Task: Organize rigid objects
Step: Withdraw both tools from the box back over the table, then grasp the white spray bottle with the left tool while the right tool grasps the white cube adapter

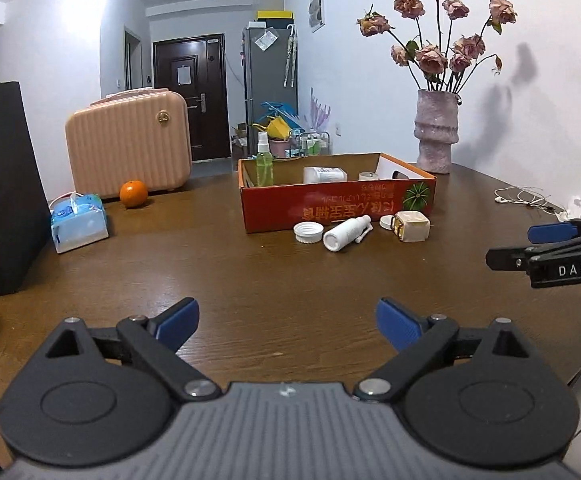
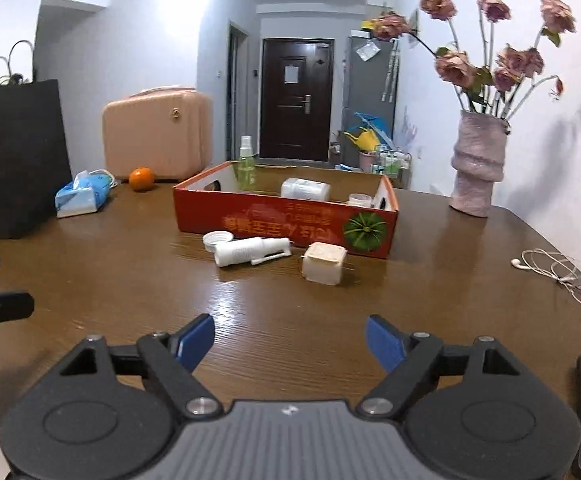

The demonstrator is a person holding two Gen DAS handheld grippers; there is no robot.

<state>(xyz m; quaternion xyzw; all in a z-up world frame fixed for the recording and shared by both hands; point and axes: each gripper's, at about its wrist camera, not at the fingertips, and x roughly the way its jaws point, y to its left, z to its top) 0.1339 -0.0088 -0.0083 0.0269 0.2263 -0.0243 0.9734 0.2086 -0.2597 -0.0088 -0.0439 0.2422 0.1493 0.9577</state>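
On the brown wooden table [image 1: 250, 280], the red cardboard box [image 1: 330, 204] near the far edge already holds bottles, while a white cap [image 1: 308, 233], spray bottle [image 1: 346, 234] and cream jar [image 1: 410, 226] wait outside, with left gripper [image 1: 286, 324] and right gripper [image 2: 290, 342] both spread, empty.

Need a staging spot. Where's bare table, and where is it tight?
Free: the wide wooden stretch between the left claw and the white spray bottle; also between tissue pack and red box. Crowded: the box's front edge, where the white cap, bottle and cream jar cluster.
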